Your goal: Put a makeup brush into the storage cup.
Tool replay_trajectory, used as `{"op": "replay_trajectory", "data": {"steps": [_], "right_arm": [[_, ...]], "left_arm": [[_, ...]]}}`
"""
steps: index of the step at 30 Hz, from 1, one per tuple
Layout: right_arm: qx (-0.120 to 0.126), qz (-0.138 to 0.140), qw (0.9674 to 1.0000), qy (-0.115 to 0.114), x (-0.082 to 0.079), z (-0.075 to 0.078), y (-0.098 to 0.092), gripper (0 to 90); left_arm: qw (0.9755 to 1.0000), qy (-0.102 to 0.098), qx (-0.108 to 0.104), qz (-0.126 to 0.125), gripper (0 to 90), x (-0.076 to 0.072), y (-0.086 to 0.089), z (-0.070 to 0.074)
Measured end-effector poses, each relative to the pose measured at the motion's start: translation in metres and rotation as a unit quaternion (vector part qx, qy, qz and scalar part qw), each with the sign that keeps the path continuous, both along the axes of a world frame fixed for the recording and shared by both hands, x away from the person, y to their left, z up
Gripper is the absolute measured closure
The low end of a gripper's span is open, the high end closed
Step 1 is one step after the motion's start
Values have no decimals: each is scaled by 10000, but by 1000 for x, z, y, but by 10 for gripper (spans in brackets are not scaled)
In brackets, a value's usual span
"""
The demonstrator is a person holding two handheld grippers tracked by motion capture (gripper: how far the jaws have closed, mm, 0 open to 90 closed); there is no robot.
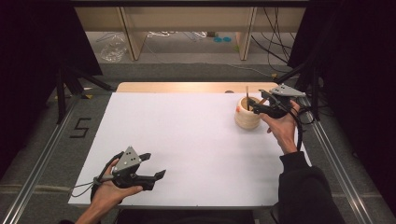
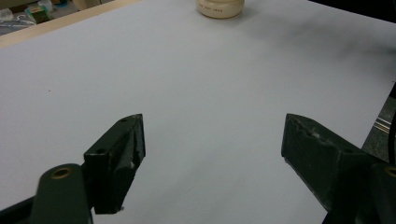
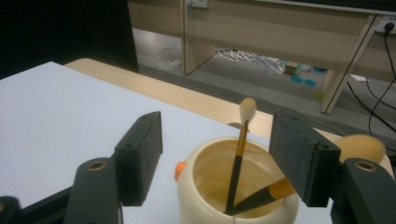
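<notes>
1. Work surface: a white table (image 1: 187,140), with a strip of bare wood along its far edge.

2. Cream pot (image 1: 246,113): stands upright near the far right part of the table, well apart from the left gripper. In the left gripper view the pot (image 2: 220,8) sits at the top edge, far across the white surface. An orange knob (image 3: 179,170) shows on its side in the right gripper view.

3. Contents of the pot (image 3: 233,186): 2 brushes. The thin brush (image 3: 239,154) has a dark handle with a gold band and a small pale tip, and stands nearly upright with its foot on the pot's floor. The second brush (image 3: 359,145) leans over the rim to the right in that view, its fluffy orange head just outside the pot.

4. Right gripper (image 1: 261,103): held by the person's right hand (image 1: 282,126) just above the mouth of the pot. Its jaws stand wide apart. In the right gripper view the gripper (image 3: 217,154) brackets the pot, with the thin brush upright in the gap; neither pad touches it. The right-hand jaw in that view hides part of the leaning brush; contact there cannot be told.

5. Left gripper (image 1: 156,165): held by the left hand (image 1: 108,192) low over the near left part of the table. Its jaws are wide open with bare white surface between them in the left gripper view (image 2: 212,140).
</notes>
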State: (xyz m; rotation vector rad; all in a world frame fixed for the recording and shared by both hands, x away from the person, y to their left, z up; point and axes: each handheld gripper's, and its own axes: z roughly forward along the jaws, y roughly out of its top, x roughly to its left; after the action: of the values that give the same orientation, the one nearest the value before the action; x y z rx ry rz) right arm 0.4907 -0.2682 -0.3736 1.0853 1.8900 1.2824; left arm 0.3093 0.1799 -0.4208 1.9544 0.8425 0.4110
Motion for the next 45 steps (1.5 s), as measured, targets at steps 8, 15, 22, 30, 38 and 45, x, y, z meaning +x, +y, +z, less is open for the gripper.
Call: {"op": "replay_trajectory", "data": {"steps": [8, 15, 22, 30, 38, 45], "right_arm": [[77, 69, 9999, 33, -13, 2, 12, 283], [254, 245, 9994, -16, -28, 7, 24, 274], [248, 461, 9986, -38, -44, 7, 37, 241], [375, 607, 9975, 16, -63, -1, 45, 209], [452, 784, 9959, 33, -79, -5, 51, 208], [498, 830, 9953, 43, -93, -7, 54, 205]], "left_arm": [[10000, -58, -28, 37, 219, 0, 1, 1], [9999, -84, -72, 78, 219, 0, 2, 2], [9998, -112, -95, 113, 219, 0, 3, 3], [9997, -152, -163, 138, 218, 1, 2, 6], [9996, -159, -200, 153, 217, 1, 3, 5], [9995, -166, -242, 152, 217, 1, 5, 5]]}}
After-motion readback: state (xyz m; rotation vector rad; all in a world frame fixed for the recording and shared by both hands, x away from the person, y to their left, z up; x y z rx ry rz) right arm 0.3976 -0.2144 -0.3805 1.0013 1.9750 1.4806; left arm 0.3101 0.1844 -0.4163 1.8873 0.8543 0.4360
